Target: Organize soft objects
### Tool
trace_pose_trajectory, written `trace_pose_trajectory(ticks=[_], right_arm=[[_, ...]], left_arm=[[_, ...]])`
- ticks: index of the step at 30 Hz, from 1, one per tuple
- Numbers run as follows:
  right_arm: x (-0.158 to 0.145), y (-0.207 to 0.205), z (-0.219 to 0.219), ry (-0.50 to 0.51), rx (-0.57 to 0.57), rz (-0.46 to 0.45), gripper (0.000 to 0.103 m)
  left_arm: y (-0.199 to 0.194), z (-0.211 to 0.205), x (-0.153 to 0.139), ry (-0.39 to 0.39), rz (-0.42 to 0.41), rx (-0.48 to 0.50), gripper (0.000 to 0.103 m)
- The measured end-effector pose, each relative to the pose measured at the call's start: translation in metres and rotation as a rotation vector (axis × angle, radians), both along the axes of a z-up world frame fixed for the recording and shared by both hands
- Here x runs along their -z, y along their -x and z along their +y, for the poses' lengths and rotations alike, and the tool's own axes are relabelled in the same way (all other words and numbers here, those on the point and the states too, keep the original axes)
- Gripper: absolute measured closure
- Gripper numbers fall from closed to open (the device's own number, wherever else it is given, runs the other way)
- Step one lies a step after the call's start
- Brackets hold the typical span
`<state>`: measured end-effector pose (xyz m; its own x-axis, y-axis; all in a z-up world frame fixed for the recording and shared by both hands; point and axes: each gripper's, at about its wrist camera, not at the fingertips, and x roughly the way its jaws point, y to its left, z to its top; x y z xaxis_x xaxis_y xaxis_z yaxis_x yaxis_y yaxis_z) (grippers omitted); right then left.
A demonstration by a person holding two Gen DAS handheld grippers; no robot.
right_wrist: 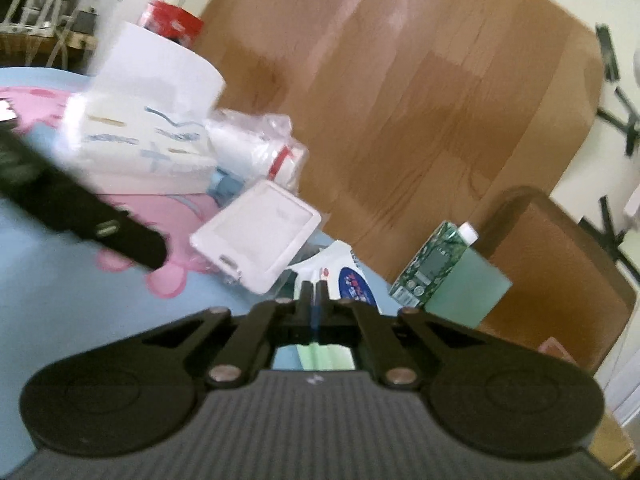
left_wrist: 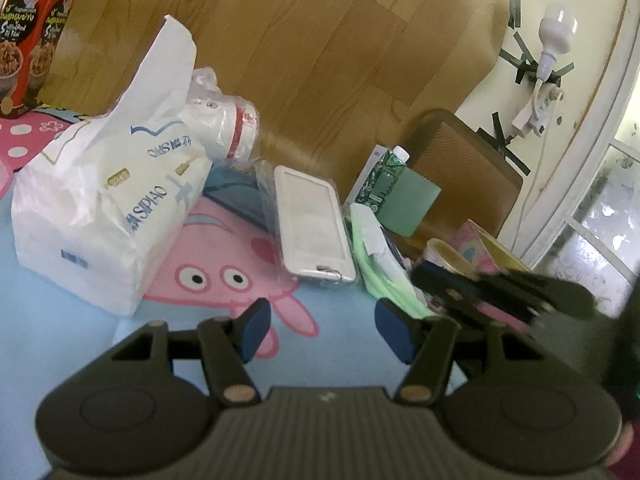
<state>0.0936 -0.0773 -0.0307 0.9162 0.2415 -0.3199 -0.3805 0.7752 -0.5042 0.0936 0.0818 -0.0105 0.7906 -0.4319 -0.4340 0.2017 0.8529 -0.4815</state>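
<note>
In the left wrist view my left gripper (left_wrist: 325, 330) hovers open over the blue cartoon mat (left_wrist: 72, 320), nothing between its blue pads. A white tissue pack (left_wrist: 108, 208) stands ahead to the left. A folded green cloth (left_wrist: 380, 268) lies ahead to the right, and my right gripper (left_wrist: 424, 278) reaches in over it, blurred. In the right wrist view my right gripper (right_wrist: 314, 290) is shut. The green cloth (right_wrist: 326, 356) shows directly beneath its fingers, and I cannot tell whether a fold is pinched. A white packet with blue print (right_wrist: 352, 280) lies just beyond the tips.
A bagged stack of cups (left_wrist: 228, 124), a white flat case (left_wrist: 312, 224), a green carton (left_wrist: 382, 180) and a red snack box (left_wrist: 36, 32) crowd the mat's far side against a wood-pattern board (left_wrist: 340, 60). Pink boxes and a cup (left_wrist: 444, 256) sit far right.
</note>
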Motion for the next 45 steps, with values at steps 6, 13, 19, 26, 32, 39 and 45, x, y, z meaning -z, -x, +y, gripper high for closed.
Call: trace_pose_trajectory(ticks=[6, 13, 19, 26, 32, 39, 45], right_arm=[[0.003, 0.006, 0.001, 0.069, -0.025, -0.031, 0.087], [0.007, -0.034, 0.016, -0.004, 0.032, 0.031, 0.062], [0.006, -0.046, 0.024, -0.026, 0.063, 0.052, 0.079], [-0.005, 0.004, 0.004, -0.053, -0.004, -0.001, 0.087], [0.005, 0.102, -0.038, 0.006, -0.198, 0.114, 0.075], [-0.004, 0.129, -0.102, -0.312, -0.137, 0.356, 0.045], [-0.001, 0.095, -0.087, -0.363, -0.067, 0.399, 0.030]], left_arm=[[0.001, -0.001, 0.000, -0.003, 0.001, -0.004, 0.044], [0.000, -0.002, 0.000, -0.004, 0.002, 0.002, 0.043], [-0.002, 0.001, 0.001, 0.015, 0.009, 0.008, 0.043], [-0.002, 0.004, 0.002, 0.034, 0.018, 0.010, 0.043], [0.001, 0.001, 0.000, 0.037, 0.010, 0.052, 0.038], [0.011, -0.027, -0.002, 0.026, 0.040, 0.209, 0.038], [0.008, -0.059, 0.002, 0.001, 0.102, 0.282, 0.038]])
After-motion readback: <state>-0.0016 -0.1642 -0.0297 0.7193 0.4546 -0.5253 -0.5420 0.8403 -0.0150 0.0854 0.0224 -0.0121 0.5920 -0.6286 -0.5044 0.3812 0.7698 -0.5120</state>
